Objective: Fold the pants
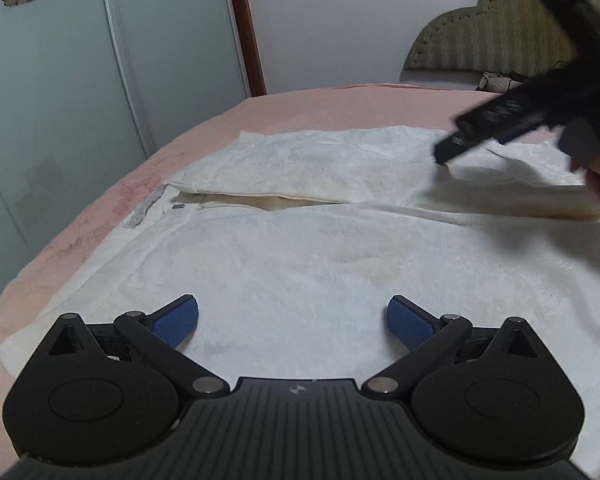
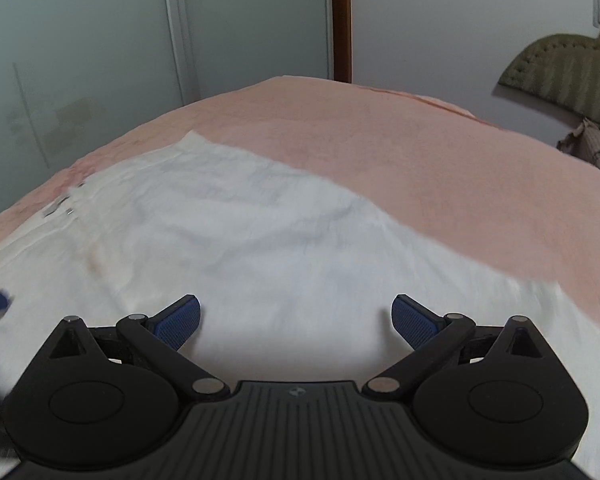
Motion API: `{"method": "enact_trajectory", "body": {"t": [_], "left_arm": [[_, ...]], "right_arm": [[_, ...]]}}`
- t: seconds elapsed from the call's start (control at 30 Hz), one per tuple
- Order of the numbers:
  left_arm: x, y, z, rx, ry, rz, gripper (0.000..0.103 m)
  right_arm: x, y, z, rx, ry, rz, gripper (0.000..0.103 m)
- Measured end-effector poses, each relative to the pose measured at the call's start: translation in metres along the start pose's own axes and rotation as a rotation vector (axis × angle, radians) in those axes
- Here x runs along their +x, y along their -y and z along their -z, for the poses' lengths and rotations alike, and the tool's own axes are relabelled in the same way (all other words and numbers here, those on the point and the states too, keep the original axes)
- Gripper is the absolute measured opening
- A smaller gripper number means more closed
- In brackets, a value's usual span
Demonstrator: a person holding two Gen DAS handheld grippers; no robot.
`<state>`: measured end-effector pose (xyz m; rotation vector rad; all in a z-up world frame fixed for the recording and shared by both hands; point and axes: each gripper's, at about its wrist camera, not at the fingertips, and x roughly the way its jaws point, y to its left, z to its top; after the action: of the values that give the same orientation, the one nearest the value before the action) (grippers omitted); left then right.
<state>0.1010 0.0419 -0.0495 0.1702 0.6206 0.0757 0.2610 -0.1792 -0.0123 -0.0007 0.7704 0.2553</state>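
A pair of white, plush-textured fabric pants point(image 1: 300, 248) is seen spread flat on a bed covered by a pink fleece blanket point(image 1: 308, 108). In the left wrist view, the two legs of the pants are laid side by side, separated by a narrow gap where a cream inner surface is shown. A faint yellowish stain is visible on the leg nearer the camera. At the end of the pants nearest the frosted glass wardrobe doors point(image 1: 60, 80), a small grey label and a dark fastening are visible beside the pink blanket.

The left gripper point(image 1: 293, 322) is held low above the nearer leg of the pants, its two blue-padded fingers point(image 1: 176, 320) spread wide apart with nothing between them. The right gripper point(image 1: 456, 144), black and blurred, is seen over the far leg of the pants, at the end away from the wardrobe doors, with its tip close to a raised fold of the white fabric; contact cannot be confirmed.

In the right wrist view, the right gripper point(image 2: 296, 320) is shown with its blue-padded fingers point(image 2: 414, 322) wide apart and empty, just above the pants point(image 2: 240, 240). The pink blanket point(image 2: 440, 168) is seen beyond the pants. An olive-green padded headboard point(image 1: 500, 28) stands against the white wall, on the side of the pants away from the wardrobe doors.
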Motion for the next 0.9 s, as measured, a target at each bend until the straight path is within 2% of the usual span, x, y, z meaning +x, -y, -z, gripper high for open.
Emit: {"method": "enact_trajectory", "body": {"t": [0.17, 0.3, 0.37, 0.47, 0.5, 0.57, 0.63, 0.73, 0.83, 0.9], "left_arm": [[0.003, -0.006, 0.0, -0.032, -0.014, 0.028, 0.103], [0.003, -0.006, 0.0, -0.034, -0.015, 0.031, 0.103], [0.003, -0.006, 0.0, -0.036, -0.015, 0.032, 0.103], [0.003, -0.006, -0.001, -0.039, -0.016, 0.035, 0.103], [0.003, -0.006, -0.001, -0.039, -0.016, 0.035, 0.103], [0.006, -0.008, -0.001, -0.042, -0.016, 0.037, 0.103], [0.006, -0.009, -0.002, -0.049, -0.015, 0.043, 0.103], [0.006, -0.013, -0.002, -0.071, -0.011, 0.059, 0.103], [0.003, -0.025, -0.003, -0.133, 0.006, 0.095, 0.102], [-0.001, -0.038, -0.005, -0.196, 0.028, 0.107, 0.102]], "right_arm": [[0.052, -0.004, -0.039, 0.008, 0.01, 0.005, 0.103], [0.097, 0.004, -0.062, 0.039, -0.059, -0.028, 0.103], [0.112, 0.007, -0.067, 0.014, -0.096, -0.056, 0.102], [0.117, 0.007, -0.07, -0.066, -0.095, -0.099, 0.099], [0.115, 0.007, -0.069, -0.085, -0.089, -0.123, 0.091], [0.109, 0.006, -0.068, -0.108, -0.072, -0.148, 0.065], [0.104, 0.006, -0.069, -0.104, -0.06, -0.161, 0.029], [0.093, -0.004, -0.066, -0.149, -0.022, -0.121, 0.015], [0.075, -0.034, -0.061, -0.26, 0.044, -0.044, 0.012], [0.054, -0.062, -0.053, -0.38, 0.096, -0.003, 0.011]]}}
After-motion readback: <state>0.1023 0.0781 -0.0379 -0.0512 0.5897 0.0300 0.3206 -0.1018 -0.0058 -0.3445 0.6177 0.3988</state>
